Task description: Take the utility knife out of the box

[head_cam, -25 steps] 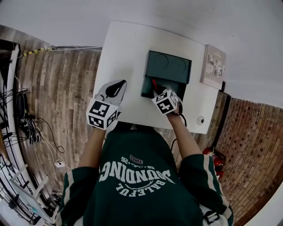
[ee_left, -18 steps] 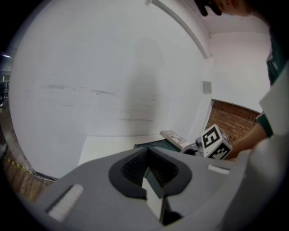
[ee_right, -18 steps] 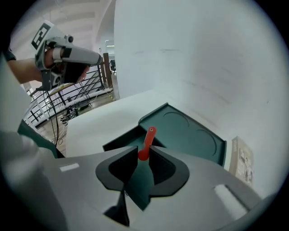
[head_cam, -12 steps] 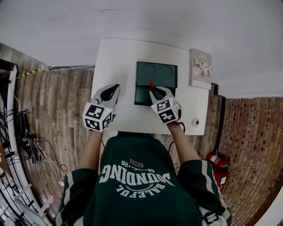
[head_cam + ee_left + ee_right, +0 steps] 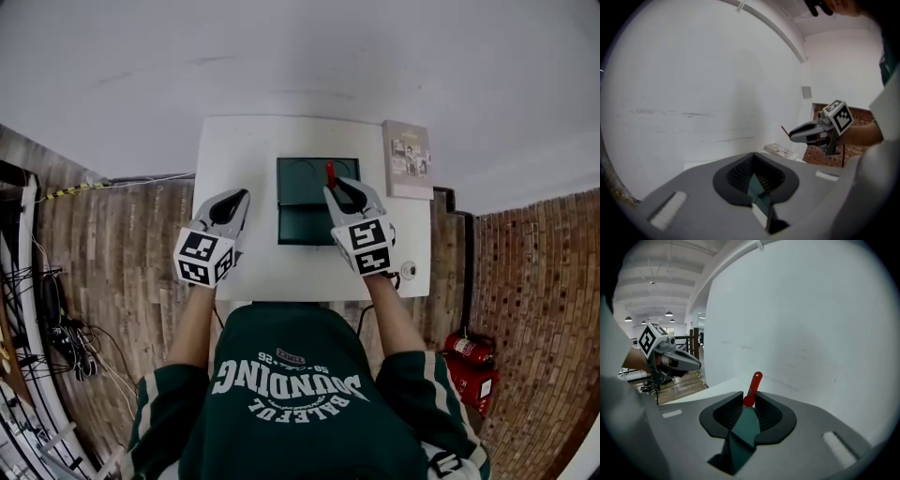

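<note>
The dark green box [image 5: 317, 200] lies open in the middle of the white table [image 5: 246, 150]. My right gripper [image 5: 331, 187] hangs above it, shut on the red utility knife [image 5: 329, 174], which sticks out past the fingertips. In the right gripper view the red utility knife [image 5: 752, 387] stands pinched between the pads of the right gripper [image 5: 749, 400]. My left gripper [image 5: 232, 201] hovers over the table's left edge, shut and holding nothing. In the left gripper view the left gripper [image 5: 753, 163] faces a white wall, with the right gripper [image 5: 793, 136] and the knife [image 5: 784, 130] off to the right.
A framed picture or booklet [image 5: 407, 159] lies on the table's right side, and a small round object [image 5: 408, 270] near its front right corner. A red fire extinguisher [image 5: 469, 349] stands on the brick floor at the right. A white wall is behind the table.
My right gripper has come up out of the box with the red knife in its jaws. The left gripper has lifted a little off the table.
</note>
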{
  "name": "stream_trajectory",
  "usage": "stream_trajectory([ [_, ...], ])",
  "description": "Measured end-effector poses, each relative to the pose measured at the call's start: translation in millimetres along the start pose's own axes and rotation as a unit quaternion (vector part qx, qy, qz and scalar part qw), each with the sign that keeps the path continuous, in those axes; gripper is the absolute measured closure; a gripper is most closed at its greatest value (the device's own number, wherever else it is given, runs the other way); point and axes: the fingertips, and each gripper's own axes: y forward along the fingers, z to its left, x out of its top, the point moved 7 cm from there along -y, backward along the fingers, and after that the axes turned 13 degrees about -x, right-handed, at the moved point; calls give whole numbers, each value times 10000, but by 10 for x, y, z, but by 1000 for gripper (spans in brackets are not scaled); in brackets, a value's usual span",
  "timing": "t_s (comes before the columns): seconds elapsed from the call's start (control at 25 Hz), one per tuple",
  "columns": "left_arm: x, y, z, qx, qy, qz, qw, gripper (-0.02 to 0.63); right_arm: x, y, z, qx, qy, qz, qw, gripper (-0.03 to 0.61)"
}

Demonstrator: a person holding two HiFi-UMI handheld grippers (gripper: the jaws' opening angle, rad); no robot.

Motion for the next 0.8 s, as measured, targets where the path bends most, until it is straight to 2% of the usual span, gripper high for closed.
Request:
stream_trajectory([
  [0.24,52,54,-3,-40,25,-27,10000,561,247,-150,-85,-144,117,-473,9987,499],
  [0.8,42,77,-45,-74,43,-13,10000,561,189,-194,-65,-151,151,-536,9983,502],
])
